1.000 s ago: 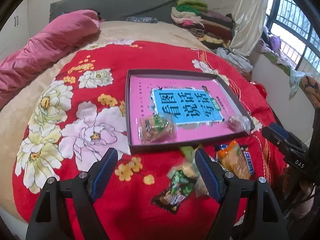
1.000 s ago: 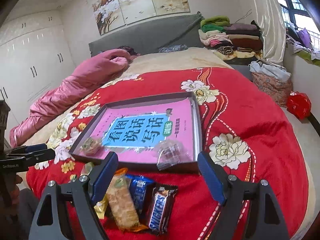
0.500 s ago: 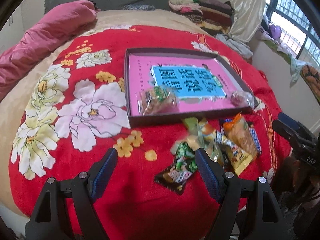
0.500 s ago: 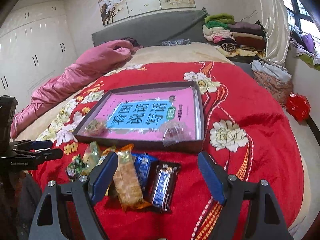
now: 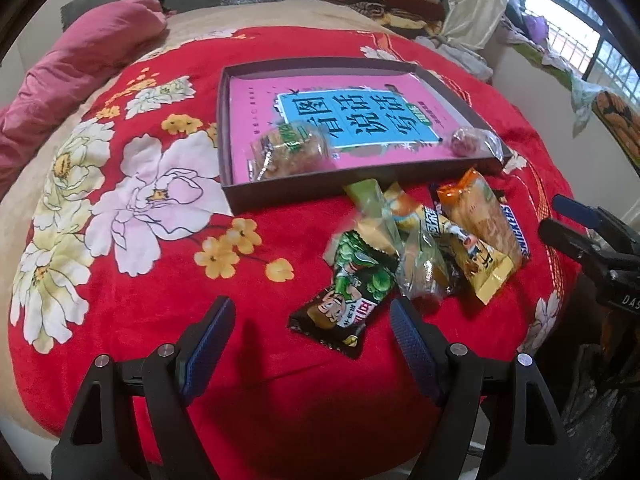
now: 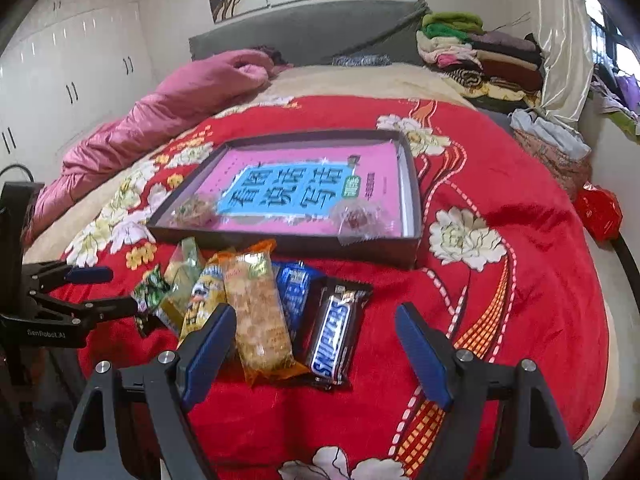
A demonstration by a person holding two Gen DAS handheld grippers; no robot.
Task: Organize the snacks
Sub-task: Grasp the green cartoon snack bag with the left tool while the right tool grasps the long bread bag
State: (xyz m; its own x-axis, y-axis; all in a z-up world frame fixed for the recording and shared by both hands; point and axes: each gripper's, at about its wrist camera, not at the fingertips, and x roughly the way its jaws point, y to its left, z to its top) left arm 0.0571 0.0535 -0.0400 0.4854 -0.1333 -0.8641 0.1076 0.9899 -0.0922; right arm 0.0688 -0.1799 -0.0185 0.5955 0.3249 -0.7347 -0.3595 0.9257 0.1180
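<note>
Near field, left wrist view: left gripper (image 5: 308,322) with jaws spread wide and nothing between the pads, poised above red floral blanket (image 5: 132,264); dark green-and-black snack packet (image 5: 346,298) lying just ahead of the right-hand finger, apart from it.

Near field, right wrist view: right gripper (image 6: 310,330) likewise spread and empty, hovering over the near end of the snack pile; Snickers bar (image 6: 332,334) and orange-topped cracker pack (image 6: 258,312) lying on the blanket below and between the fingers, untouched as far as visible.

Middle ground: remaining loose snacks heaped together just in front of the tray's near wall, overlapping one another; blue wrapper (image 6: 294,288) partly under the cracker pack, yellow packet (image 6: 202,300) and pale green packet (image 6: 184,268) to its left.

Beyond: shallow dark tray (image 6: 408,160) with pink-and-blue printed floor, holding a clear-wrapped cake (image 5: 286,152) at its near left corner and a small clear-wrapped sweet (image 5: 466,142), possibly reddish, at its near right corner.

Far field: pink quilt (image 6: 180,100) bunched at the left edge of the bed, folded clothes (image 6: 480,56) stacked at the head.
</note>
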